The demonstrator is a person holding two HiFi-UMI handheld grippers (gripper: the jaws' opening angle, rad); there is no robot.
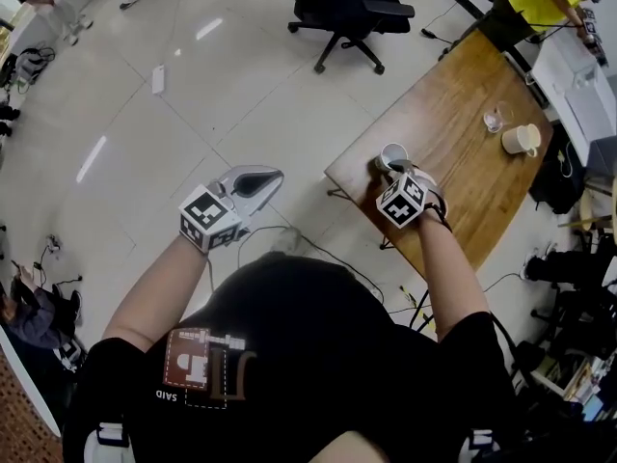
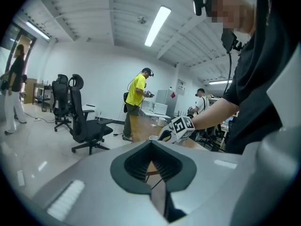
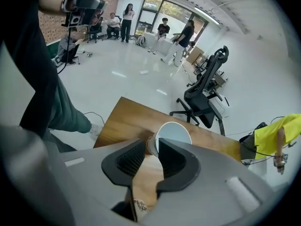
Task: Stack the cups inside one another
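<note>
Jaws: right gripper [image 3: 151, 147] apart, left gripper [image 2: 151, 144] together | cup [image 3: 173, 132] near table [image 3: 124, 121] edge

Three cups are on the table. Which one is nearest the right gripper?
The white cup at the near corner of the table, at the tips of the right gripper. The clear glass and cream mug sit together farther along.

Head view steeply down, gripper views low and close, table [image 1: 463, 157] shared.
</note>
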